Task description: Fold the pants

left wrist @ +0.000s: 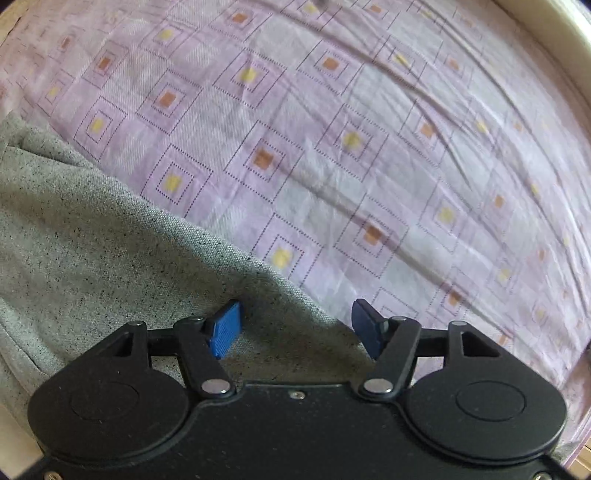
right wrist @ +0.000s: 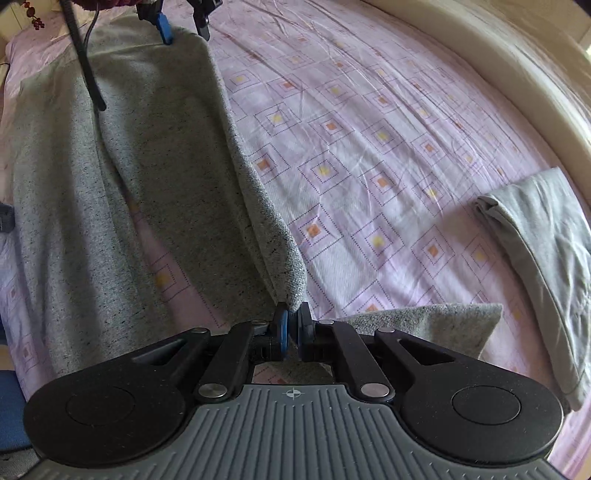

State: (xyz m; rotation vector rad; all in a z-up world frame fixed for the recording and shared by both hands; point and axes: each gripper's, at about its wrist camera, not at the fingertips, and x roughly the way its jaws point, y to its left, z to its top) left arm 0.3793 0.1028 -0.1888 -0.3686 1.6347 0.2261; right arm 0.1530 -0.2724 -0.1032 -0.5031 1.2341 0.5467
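Grey speckled pants (right wrist: 147,184) lie stretched along the left of a bed, one leg folded over the other. My right gripper (right wrist: 291,332) is shut on the pants' leg end, holding the bunched fabric between its blue pads. My left gripper (left wrist: 295,328) is open, its blue pads (left wrist: 225,328) spread over the edge of the pants (left wrist: 92,251). In the right wrist view the left gripper (right wrist: 184,26) shows at the far end of the pants, open just above the fabric corner.
The bed has a pink sheet (left wrist: 332,147) with square patterns. A folded light grey garment (right wrist: 543,258) lies at the right. A cream padded bed frame (right wrist: 498,66) curves along the far right. A black cable (right wrist: 85,62) hangs over the pants.
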